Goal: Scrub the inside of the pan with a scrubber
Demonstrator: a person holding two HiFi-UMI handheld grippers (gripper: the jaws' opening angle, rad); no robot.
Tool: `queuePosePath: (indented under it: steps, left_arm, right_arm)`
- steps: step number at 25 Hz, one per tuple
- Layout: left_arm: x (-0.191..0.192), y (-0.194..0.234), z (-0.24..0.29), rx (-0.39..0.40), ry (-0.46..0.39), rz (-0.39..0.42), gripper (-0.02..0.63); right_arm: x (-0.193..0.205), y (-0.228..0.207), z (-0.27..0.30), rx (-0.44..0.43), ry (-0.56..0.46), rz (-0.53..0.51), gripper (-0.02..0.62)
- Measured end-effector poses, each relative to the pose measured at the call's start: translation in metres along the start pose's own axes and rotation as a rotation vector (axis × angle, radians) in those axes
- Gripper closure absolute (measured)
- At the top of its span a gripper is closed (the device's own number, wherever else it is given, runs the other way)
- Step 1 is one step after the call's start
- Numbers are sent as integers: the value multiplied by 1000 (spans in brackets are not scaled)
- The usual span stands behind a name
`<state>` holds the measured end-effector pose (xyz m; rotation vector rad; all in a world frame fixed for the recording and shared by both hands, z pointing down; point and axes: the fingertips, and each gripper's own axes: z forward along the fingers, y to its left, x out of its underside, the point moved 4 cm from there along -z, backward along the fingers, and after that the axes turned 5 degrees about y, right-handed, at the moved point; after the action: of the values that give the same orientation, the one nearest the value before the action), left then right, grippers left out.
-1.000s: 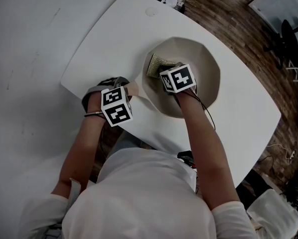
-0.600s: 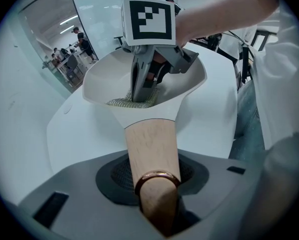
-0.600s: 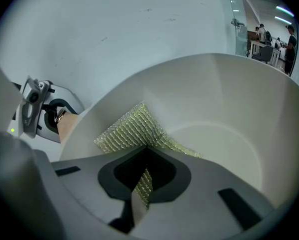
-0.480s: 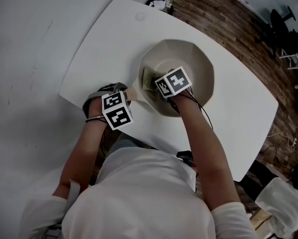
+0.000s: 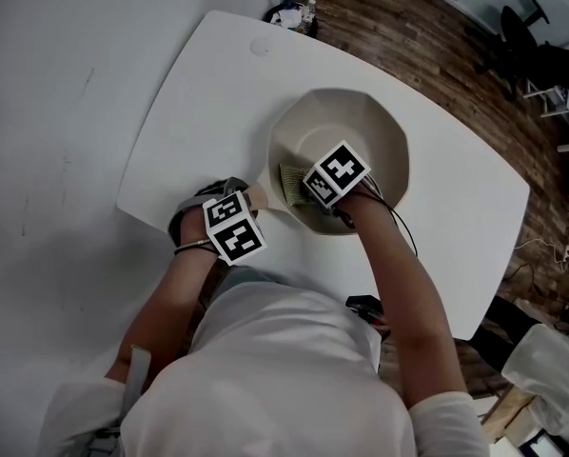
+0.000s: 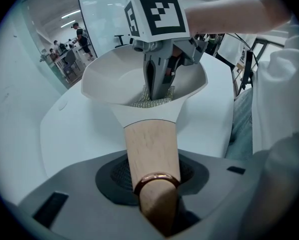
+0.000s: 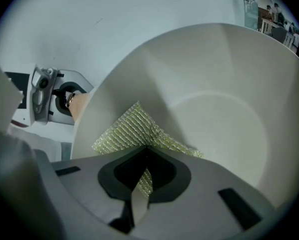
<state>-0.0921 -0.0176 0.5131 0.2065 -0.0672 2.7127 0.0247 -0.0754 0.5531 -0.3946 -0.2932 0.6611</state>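
fingers [image 7: 212,180] of the right gripper [image 7: 145,156] pinch the scrubber [image 7: 132,129], hidden from head view.

Scrubber [image 5: 289,180] mostly under right gripper [image 5: 313,194], seemingly

White short-sleeved top [image 5: 275,369], left hand-held gripper [image 5: 249,198] and right hand-held gripper [image 5: 305,190] with grey moulded bodies, a white cube [image 5: 234,227] of black square markers on each, thin dark cable [image 5: 406,231] along the right forearm, perhaps a strap [image 5: 195,248] at the left wrist

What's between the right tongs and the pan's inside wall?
The mesh scrubber, pinched in the right tongs, lies against the pan wall; the right gripper view shows it.
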Motion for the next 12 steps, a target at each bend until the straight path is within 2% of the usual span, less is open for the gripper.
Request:
queuePosePath:
  steps: [12]
  left_arm:
    - [-4, 9, 0, 13, 8, 72, 457]
  right_arm:
    - [46, -10, -10, -14, 212, 24, 572]
